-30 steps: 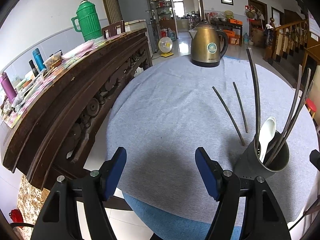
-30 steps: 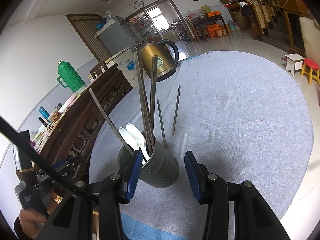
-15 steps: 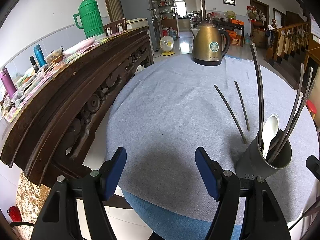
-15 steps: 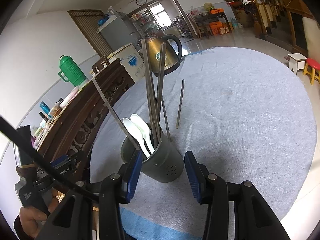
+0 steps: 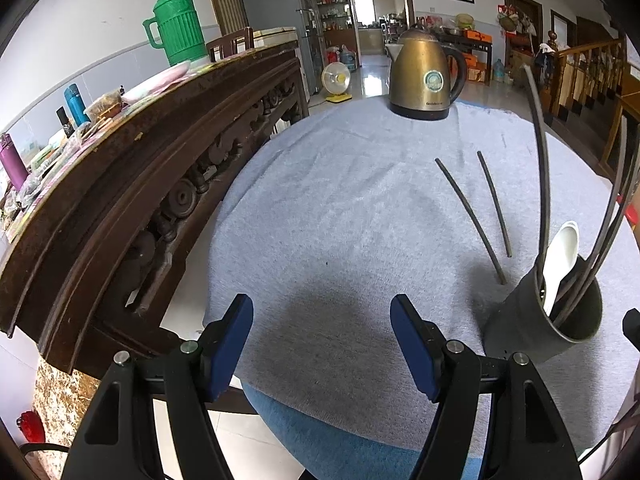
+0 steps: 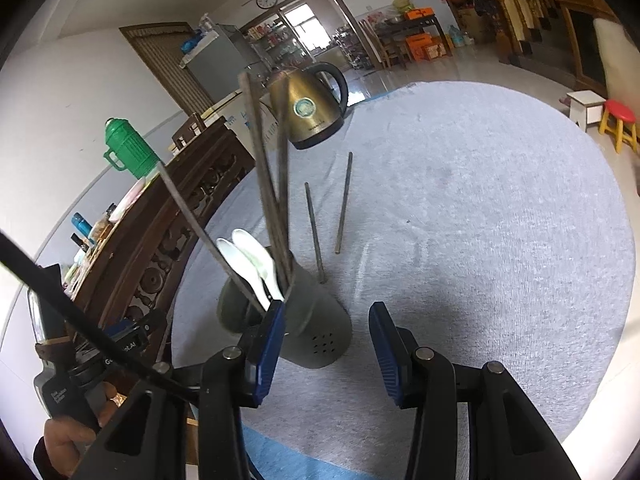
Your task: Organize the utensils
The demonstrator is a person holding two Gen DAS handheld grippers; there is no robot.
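Note:
A dark grey utensil holder (image 5: 520,332) (image 6: 320,340) stands on the grey cloth, holding several dark chopsticks and white spoons (image 6: 252,260). Two more chopsticks (image 5: 472,220) (image 6: 344,204) lie loose on the cloth just beyond it. My left gripper (image 5: 322,344) is open over bare cloth, left of the holder. My right gripper (image 6: 328,348) is open right behind the holder. Its left pad (image 6: 272,340) overlaps the holder's rim and a gap shows at its right pad (image 6: 384,352). The chopsticks in the holder look blurred.
A brass kettle (image 5: 424,76) (image 6: 308,108) stands at the far side of the round table. A carved dark wooden sideboard (image 5: 120,184) with a green thermos (image 5: 176,28) and clutter runs along the left. A hand (image 6: 68,440) holds the left gripper's handle.
Both views have drifted only slightly. The holder sits a touch nearer the right gripper's left pad, and its chopsticks are now blurred. Neither gripper's jaws have changed.

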